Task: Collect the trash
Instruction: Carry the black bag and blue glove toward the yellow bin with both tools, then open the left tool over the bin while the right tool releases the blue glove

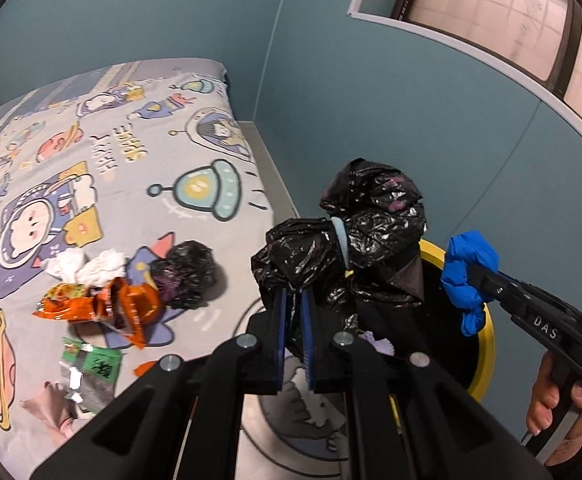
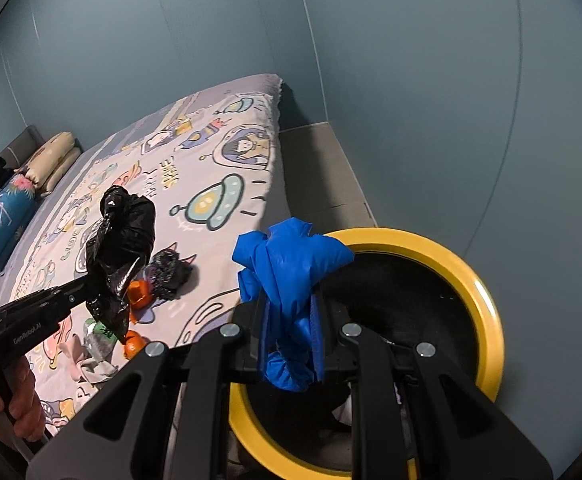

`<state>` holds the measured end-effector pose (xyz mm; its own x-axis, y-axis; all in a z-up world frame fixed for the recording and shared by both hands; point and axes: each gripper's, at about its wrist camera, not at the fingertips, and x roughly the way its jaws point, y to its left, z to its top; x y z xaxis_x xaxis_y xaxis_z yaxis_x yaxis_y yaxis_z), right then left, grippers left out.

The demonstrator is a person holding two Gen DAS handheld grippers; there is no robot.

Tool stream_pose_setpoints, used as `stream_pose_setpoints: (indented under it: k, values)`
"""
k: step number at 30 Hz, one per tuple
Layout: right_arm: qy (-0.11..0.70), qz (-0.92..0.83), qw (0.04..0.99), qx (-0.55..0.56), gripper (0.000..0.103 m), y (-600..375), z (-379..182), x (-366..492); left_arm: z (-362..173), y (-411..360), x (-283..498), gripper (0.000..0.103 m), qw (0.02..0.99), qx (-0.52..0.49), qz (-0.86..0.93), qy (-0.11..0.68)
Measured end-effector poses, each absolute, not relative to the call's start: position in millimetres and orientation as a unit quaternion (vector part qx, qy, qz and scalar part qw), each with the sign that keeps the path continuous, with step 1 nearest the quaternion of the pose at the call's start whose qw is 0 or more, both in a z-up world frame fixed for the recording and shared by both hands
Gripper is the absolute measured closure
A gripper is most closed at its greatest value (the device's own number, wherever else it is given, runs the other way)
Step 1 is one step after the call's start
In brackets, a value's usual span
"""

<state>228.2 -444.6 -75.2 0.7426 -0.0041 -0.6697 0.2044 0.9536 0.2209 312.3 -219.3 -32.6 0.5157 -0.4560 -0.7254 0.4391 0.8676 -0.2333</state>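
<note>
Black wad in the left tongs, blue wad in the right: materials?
Black wad: thin plastic film, likely bin-bag material; glossy, with sharp crinkles and bright glints. Blue wad: smooth plastic or coated film, softer sheen, puffy folds; could be a bag or glove, can't tell.

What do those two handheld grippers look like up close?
Both are matte black plastic. The left gripper and right gripper each have two flat fingers with blue pads, driven by angled black link bars joined with round silver bolts. Their pistol-style bodies carry small white lettering. No sleeves or cables show.
</note>
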Motion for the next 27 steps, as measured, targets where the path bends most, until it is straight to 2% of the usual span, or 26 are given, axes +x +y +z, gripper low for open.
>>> stream_pose_setpoints:
  k: [27]
  values:
    - [0.376, -0.114, 0.9, 0.188, 0.087, -509.7, -112.2, 219.4, -70.6, -314.7, 313.2, 0.096, 0.833, 0.005, -0.303, 0.463]
